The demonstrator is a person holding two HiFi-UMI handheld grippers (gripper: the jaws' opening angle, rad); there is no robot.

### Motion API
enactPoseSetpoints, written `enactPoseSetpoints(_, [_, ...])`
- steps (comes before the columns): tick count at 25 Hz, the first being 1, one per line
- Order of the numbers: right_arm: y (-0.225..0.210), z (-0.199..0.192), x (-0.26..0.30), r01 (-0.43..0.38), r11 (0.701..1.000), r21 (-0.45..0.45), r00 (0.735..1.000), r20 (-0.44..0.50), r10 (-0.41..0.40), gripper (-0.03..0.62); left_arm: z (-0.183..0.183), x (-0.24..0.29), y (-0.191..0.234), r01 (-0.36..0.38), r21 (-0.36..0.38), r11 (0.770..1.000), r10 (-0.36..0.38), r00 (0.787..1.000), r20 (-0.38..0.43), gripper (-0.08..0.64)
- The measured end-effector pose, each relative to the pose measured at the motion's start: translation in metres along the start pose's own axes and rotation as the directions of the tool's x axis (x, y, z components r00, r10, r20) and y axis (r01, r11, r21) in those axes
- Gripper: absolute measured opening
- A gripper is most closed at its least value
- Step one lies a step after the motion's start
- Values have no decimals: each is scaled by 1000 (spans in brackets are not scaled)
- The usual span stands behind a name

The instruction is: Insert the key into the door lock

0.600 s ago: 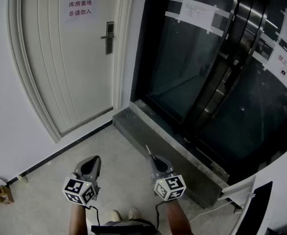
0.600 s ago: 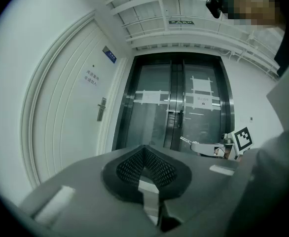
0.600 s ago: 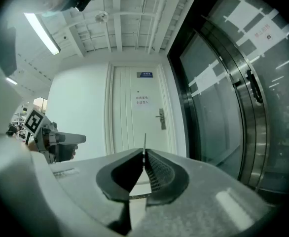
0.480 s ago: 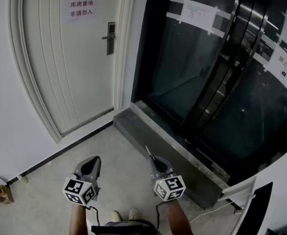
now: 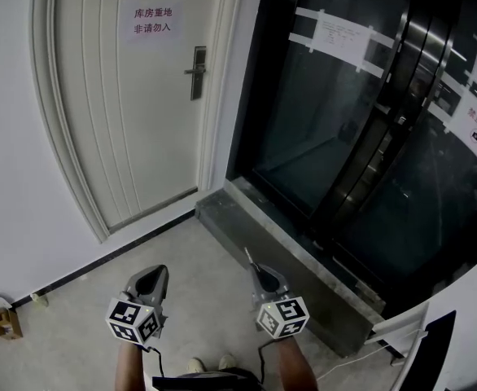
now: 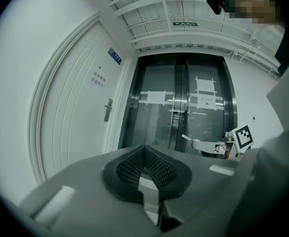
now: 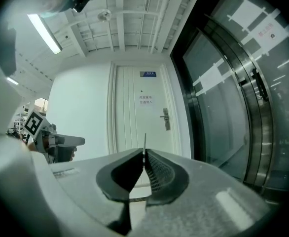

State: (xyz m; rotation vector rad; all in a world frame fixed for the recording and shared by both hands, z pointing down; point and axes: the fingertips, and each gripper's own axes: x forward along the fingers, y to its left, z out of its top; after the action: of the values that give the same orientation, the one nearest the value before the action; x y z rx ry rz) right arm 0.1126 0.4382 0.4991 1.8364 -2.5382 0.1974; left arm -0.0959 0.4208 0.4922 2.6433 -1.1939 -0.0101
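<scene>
Key (image 7: pixel 145 139) base hidden btwn right gripper (image 7: pixel 144 155) jaws; door lock (image 5: pixel 199 72) keyhole too sm. to see.

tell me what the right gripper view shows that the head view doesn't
Right gripper view only: the ceiling light and the blue plate above the white door.
Head view only: the floor, the stone step, the person's shoes and the right gripper's marker cube.
Both: that door, its paper notice, the lock handle, the glass doors, the left gripper, and the key pinched in the right gripper's shut fingers.
</scene>
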Motion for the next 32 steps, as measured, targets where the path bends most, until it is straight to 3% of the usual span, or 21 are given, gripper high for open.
enactPoseSetpoints(15, [24, -4, 57, -5, 1000, 6, 1000, 5, 5, 11, 5, 1, 70, -33, -1, 999, 33, 999, 11, 2])
enactPoseSetpoints(32, [-57, 7, 200, 38, 998, 41, 999, 20, -39, 11, 35, 149, 148, 36, 13, 999, -35, 999, -36, 2])
